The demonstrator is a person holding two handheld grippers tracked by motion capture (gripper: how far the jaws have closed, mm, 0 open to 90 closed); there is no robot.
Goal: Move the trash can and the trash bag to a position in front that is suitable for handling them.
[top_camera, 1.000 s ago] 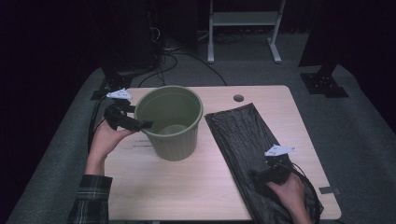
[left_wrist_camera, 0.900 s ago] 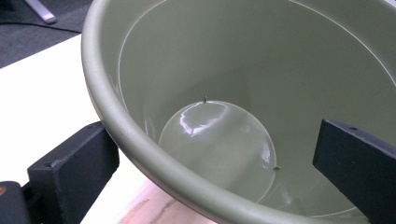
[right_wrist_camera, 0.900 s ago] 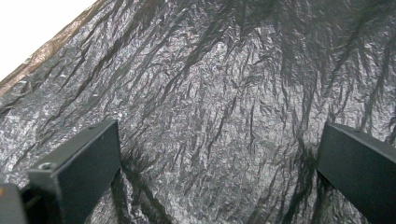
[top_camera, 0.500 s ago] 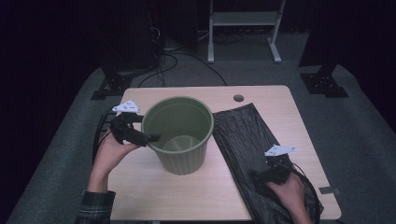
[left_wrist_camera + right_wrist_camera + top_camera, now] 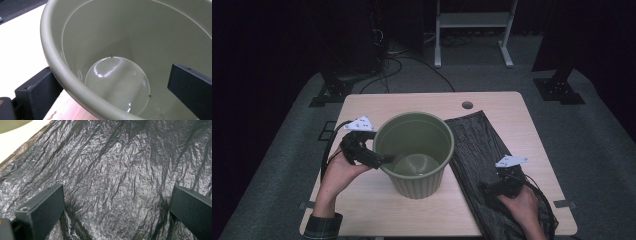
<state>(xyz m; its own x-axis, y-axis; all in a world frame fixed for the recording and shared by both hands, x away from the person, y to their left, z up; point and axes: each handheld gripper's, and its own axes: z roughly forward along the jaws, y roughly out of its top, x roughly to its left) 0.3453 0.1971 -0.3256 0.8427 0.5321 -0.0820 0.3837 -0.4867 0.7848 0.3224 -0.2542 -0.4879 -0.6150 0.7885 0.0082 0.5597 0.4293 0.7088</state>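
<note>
— Two grippers are seen; which is nearer the bucket (image 5: 414,152)?
— The left gripper (image 5: 379,159): its jaws are spread astride the bucket's left rim, one inside, one outside. The bucket stands upright at mid-table, mouth up.
— And the bin bag (image 5: 484,165)?
— It lies flat to the right, long axis running near to far. The right gripper (image 5: 486,188), jaws apart, is held over its near end.

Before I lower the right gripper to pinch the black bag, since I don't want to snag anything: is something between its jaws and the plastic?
Nothing visible. The right gripper stands open just above the black bag, with only crinkled plastic between its jaws.
</note>
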